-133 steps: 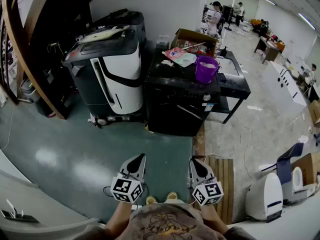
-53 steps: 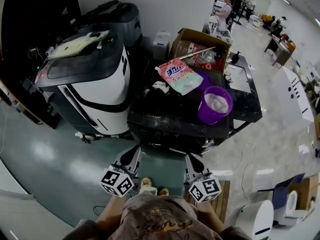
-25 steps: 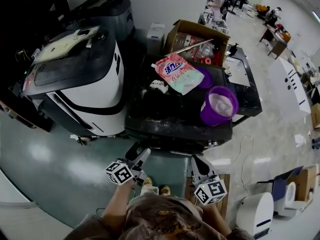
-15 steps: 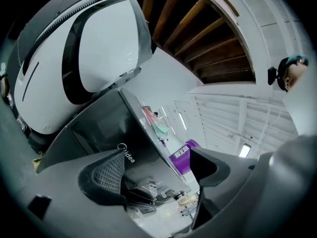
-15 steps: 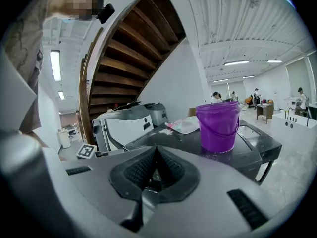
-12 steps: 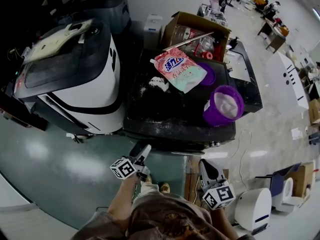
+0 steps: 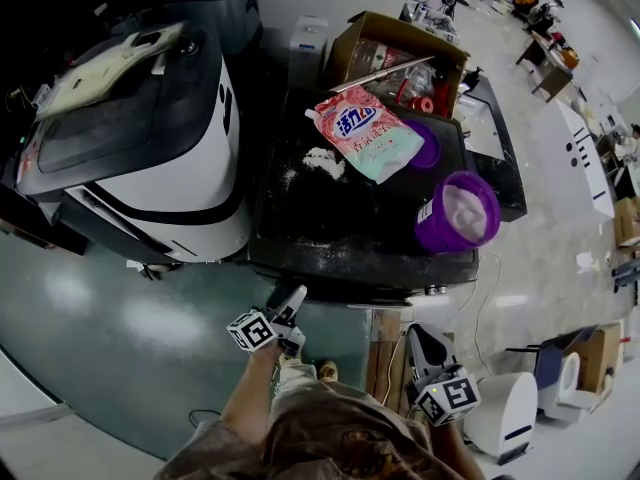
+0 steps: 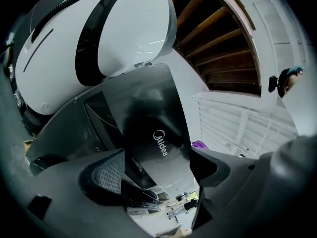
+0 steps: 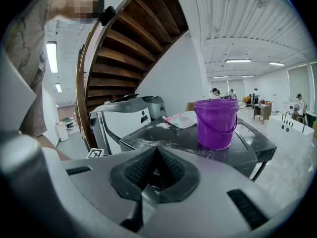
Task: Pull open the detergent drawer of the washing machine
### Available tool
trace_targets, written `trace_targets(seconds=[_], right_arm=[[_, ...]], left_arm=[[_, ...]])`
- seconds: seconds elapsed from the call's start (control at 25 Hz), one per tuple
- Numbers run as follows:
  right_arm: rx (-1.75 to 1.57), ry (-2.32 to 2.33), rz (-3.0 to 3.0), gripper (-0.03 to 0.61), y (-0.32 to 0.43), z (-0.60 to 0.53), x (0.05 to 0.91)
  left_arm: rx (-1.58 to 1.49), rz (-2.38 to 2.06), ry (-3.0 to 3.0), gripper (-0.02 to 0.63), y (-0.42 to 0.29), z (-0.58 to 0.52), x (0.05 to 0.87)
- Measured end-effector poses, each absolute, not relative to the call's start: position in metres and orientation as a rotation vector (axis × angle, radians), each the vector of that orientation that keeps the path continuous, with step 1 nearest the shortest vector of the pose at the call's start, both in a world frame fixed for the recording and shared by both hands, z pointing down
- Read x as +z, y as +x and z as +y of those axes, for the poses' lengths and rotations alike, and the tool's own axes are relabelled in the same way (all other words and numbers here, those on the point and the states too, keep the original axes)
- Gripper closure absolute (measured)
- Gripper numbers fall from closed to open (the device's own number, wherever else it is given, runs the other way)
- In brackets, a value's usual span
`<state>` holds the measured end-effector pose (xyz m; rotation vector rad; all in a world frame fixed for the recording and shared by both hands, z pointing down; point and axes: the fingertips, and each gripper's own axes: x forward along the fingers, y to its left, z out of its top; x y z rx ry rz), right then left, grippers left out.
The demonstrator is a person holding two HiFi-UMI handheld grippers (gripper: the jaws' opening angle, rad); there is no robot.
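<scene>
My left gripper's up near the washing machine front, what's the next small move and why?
Probably ease the left gripper forward onto the washing machine front panel: its jaws stand apart, gripping nothing, the panel just ahead. The right gripper is shut.

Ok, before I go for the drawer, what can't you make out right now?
- Head view: washing machine front, drawer included, hidden beneath its own top.
- Left gripper view: drawer edges lost in the dark front, partly behind left gripper.
- Right gripper view: front hidden behind right gripper.
</scene>
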<state>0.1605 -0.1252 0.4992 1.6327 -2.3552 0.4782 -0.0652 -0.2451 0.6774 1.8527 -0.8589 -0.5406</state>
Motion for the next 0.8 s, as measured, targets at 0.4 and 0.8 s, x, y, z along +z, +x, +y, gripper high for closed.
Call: trace_targets(seconds=[0.4, 0.8], right_arm=[[0.523, 1.643, -2.346, 0.575, 0.163, -0.128, 0.506], [0.557, 1.653, -2.335, 0.575, 0.166, -0.125, 0.511]], left_arm=[[-0.640, -0.712, 1.894, 0.216, -0.060, -0.260, 0.675], [-0.769, -0.623, 1.845, 0.218, -0.058, -0.263, 0.665]])
